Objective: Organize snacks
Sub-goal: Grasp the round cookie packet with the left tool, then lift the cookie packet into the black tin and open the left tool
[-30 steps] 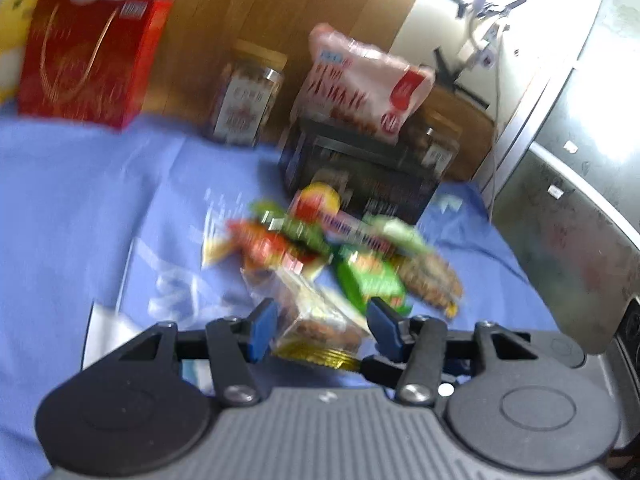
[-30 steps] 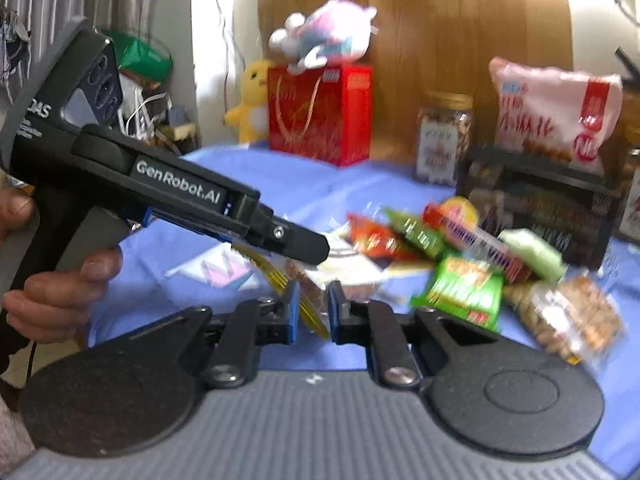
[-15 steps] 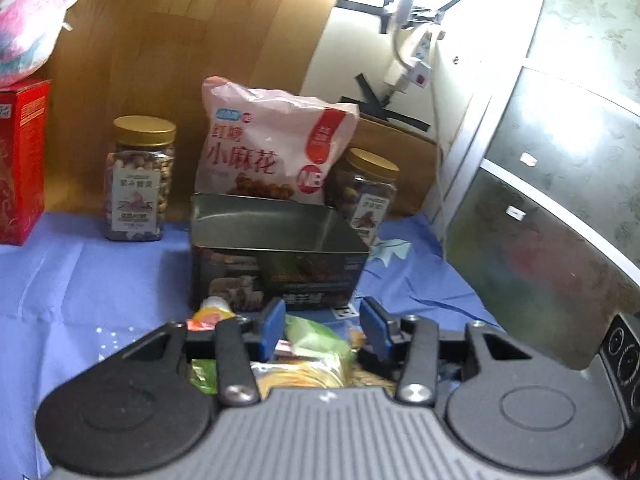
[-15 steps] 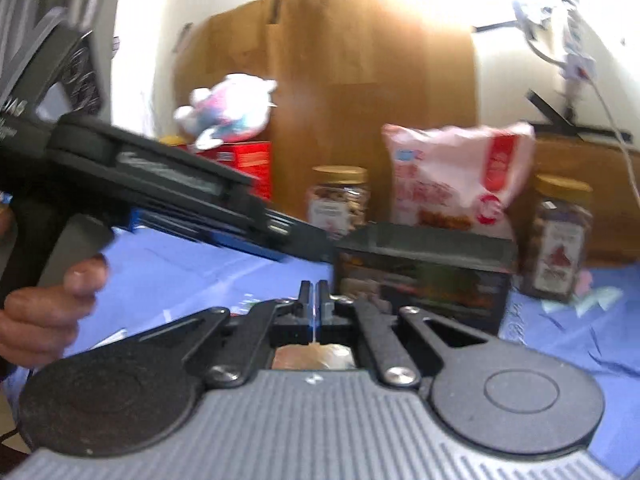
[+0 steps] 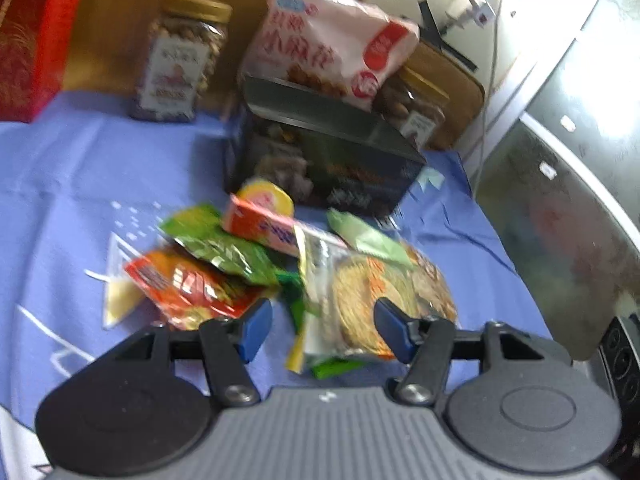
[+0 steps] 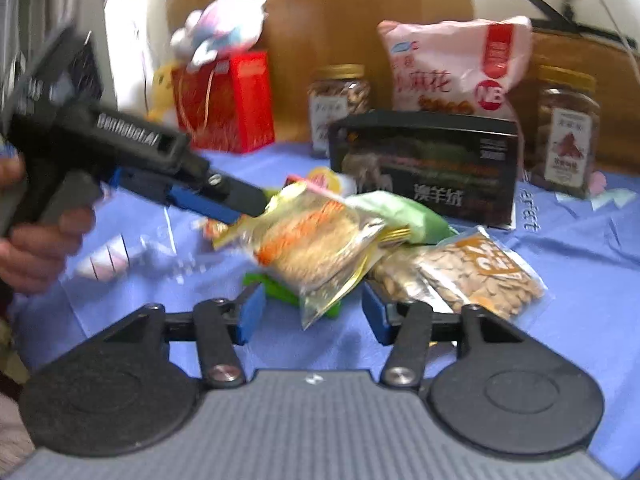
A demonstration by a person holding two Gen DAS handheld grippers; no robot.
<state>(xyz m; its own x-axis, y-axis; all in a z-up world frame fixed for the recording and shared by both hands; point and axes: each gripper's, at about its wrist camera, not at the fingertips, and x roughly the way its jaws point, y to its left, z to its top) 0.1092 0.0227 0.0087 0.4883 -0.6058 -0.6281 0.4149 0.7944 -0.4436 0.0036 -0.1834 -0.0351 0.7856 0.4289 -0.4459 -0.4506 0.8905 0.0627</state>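
Observation:
A pile of small snack packets lies on the blue cloth in front of a dark open tin box (image 5: pixel 320 164) (image 6: pixel 428 164). A clear packet of round biscuits (image 5: pixel 360 308) (image 6: pixel 320 248) lies tilted on top of the pile. My left gripper (image 5: pixel 324 324) is open, its blue pads (image 5: pixel 256 324) either side of that packet's near end. In the right wrist view the left gripper (image 6: pixel 256 204) reaches the packet's left end. My right gripper (image 6: pixel 312 312) is open and empty just before the packet. A seed packet (image 6: pixel 472 276) lies at the right.
Behind the tin stand a pink snack bag (image 5: pixel 332 36) (image 6: pixel 452 68), two nut jars (image 5: pixel 180 60) (image 6: pixel 568 128) and a red gift bag (image 6: pixel 228 104) with a plush toy (image 6: pixel 224 36). A grey metal cabinet (image 5: pixel 568 208) borders the table on the right.
My right gripper was shut on the biscuit packet and lifted; now it is open and the packet is back on the pile. Both grippers dropped toward the pile. My left gripper opened wider.

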